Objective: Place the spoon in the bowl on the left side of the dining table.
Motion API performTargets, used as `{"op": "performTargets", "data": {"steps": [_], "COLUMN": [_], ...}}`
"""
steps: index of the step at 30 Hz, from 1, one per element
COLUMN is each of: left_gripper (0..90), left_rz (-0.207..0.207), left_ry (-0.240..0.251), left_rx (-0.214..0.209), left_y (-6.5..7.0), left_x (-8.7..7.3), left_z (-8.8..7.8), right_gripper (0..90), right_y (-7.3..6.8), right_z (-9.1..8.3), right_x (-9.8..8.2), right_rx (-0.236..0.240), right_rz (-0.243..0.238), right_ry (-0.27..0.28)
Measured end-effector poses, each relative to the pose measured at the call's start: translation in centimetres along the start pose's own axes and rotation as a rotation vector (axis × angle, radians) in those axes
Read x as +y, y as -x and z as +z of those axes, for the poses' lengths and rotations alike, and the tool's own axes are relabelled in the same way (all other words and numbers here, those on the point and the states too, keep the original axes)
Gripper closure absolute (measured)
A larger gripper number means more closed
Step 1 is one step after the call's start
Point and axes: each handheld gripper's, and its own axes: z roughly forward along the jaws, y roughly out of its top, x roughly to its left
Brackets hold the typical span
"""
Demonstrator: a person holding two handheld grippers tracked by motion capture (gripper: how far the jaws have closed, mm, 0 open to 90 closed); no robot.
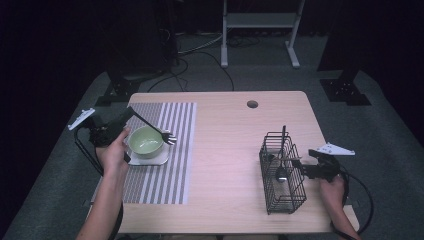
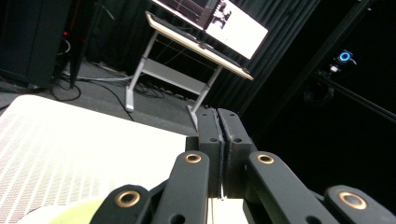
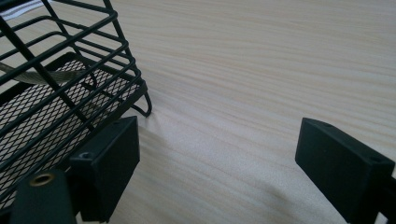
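Two claws work over the pale wooden tabletop (image 1: 225, 150), far apart. On its left a grey-and-white striped placemat (image 1: 170, 165) carries a pale green bowl (image 1: 145, 141) on a white square coaster (image 1: 159, 160). At right stands a black wire cutlery basket (image 1: 282, 172) with dark utensils (image 1: 281, 155) inside. The left claw (image 1: 131, 114), jaws pressed together, holds a black fork (image 1: 160, 132) over the bowl; placing it looks unfinished. The right claw (image 1: 296, 169) gapes wide, empty, beside the basket.

Left tool (image 1: 131, 113) clamped tight, right tool (image 3: 219, 163) agape.
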Motion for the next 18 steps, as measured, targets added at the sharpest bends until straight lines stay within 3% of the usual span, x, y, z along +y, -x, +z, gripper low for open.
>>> {"op": "performTargets", "data": {"steps": [18], "left_gripper": [89.1], "left_rz": [-0.013], "left_ry": [0.017], "left_rx": [0.057], "left_y": [-2.0], "left_x": [0.3], "left_z": [-0.9], "right_gripper": [12.8], "right_y": [0.0], "right_z": [0.0], "right_x": [0.0], "right_rx": [-0.001], "right_rz": [-0.001], "right_ry": [-0.001]}}
